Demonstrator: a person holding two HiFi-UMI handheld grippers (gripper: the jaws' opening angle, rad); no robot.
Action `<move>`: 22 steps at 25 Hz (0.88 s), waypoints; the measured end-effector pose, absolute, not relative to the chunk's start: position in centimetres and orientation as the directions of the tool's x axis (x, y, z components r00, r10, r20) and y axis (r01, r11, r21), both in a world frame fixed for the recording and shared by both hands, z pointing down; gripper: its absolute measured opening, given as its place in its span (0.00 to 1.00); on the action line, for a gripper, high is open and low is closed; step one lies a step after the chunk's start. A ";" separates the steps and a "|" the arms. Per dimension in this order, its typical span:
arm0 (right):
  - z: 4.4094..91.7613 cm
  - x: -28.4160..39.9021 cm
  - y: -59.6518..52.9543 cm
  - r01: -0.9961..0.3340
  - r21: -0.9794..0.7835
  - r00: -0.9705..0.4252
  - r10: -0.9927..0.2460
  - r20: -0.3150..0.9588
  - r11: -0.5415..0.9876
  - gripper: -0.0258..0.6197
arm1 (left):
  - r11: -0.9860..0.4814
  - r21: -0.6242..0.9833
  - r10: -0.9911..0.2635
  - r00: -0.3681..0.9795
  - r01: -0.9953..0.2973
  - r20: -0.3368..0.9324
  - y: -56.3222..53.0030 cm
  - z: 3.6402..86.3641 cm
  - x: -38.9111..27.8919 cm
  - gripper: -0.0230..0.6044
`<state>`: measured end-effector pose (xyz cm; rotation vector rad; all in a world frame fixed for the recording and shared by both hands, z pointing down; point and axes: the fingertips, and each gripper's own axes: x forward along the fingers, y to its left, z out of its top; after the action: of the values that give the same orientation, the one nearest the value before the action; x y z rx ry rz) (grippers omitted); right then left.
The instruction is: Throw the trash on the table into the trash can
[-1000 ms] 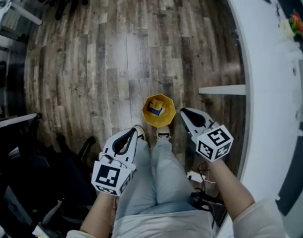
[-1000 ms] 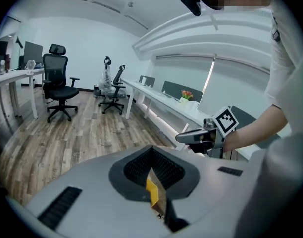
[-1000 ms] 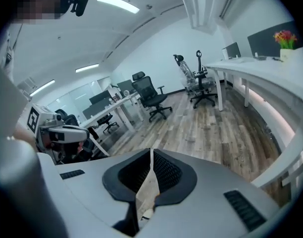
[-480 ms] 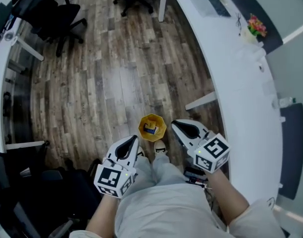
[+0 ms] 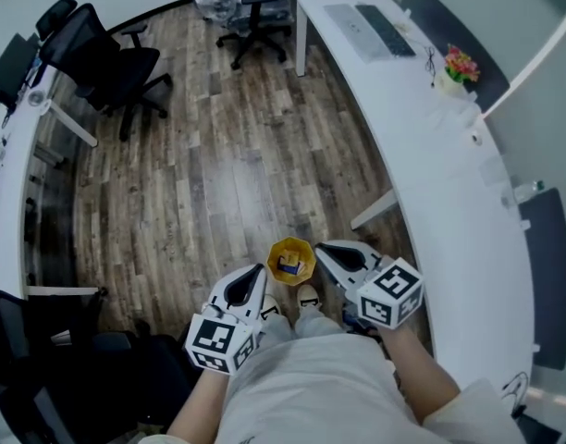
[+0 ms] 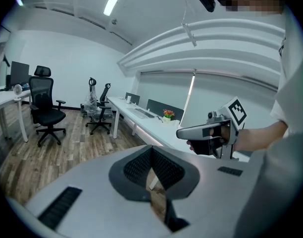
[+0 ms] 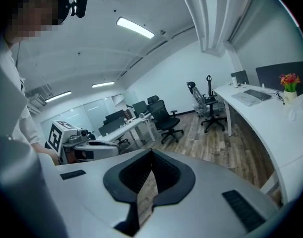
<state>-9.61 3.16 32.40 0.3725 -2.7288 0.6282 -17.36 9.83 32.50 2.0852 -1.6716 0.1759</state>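
Observation:
A small yellow trash can (image 5: 290, 260) stands on the wooden floor just past the person's shoes, with a blue and yellow piece of trash inside it. My left gripper (image 5: 256, 275) hangs shut and empty to the can's left. My right gripper (image 5: 327, 250) hangs shut and empty to its right. In the left gripper view the dark pads (image 6: 164, 168) meet at the tip with nothing between them, and the right gripper (image 6: 208, 131) shows beyond. In the right gripper view the pads (image 7: 166, 171) also meet on nothing, and the left gripper (image 7: 87, 146) shows at the left.
A long curved white desk (image 5: 449, 165) runs along the right, bearing a keyboard (image 5: 385, 29) and a flower pot (image 5: 459, 66). Black office chairs (image 5: 107, 63) stand at the far left and another chair (image 5: 251, 3) at the top. A second desk edge (image 5: 15, 146) curves along the left.
Both grippers have risen, still shut and empty. The head view has pulled up and away from the floor, so the trash can looks smaller and more of the room shows.

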 end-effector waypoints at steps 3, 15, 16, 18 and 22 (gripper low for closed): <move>31.8 -9.4 3.6 -0.290 -0.389 -0.928 -0.158 0.336 0.875 0.09 | -0.165 0.259 -0.889 0.257 -0.952 0.378 9.7 32.1 -16.8 0.04; 30.9 -9.7 4.8 -0.222 -0.415 -0.945 -0.090 0.315 0.882 0.09 | -0.177 0.236 -0.892 0.257 -0.955 0.371 9.8 30.6 -15.8 0.04; 30.8 -9.7 4.9 -0.217 -0.416 -0.946 -0.085 0.314 0.883 0.09 | -0.175 0.238 -0.893 0.256 -0.955 0.371 9.8 30.6 -15.8 0.04; 31.0 -9.7 4.9 -0.215 -0.418 -0.945 -0.080 0.317 0.883 0.09 | -0.171 0.241 -0.893 0.254 -0.955 0.372 9.8 30.7 -15.8 0.04; 31.5 -9.7 4.9 -0.214 -0.426 -0.943 -0.072 0.325 0.879 0.09 | -0.176 0.240 -0.892 0.258 -0.955 0.371 9.6 30.7 -15.4 0.04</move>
<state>-9.74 4.89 31.51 0.2149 -2.7480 0.6725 -15.41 9.64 30.72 2.1174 -1.6776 0.2018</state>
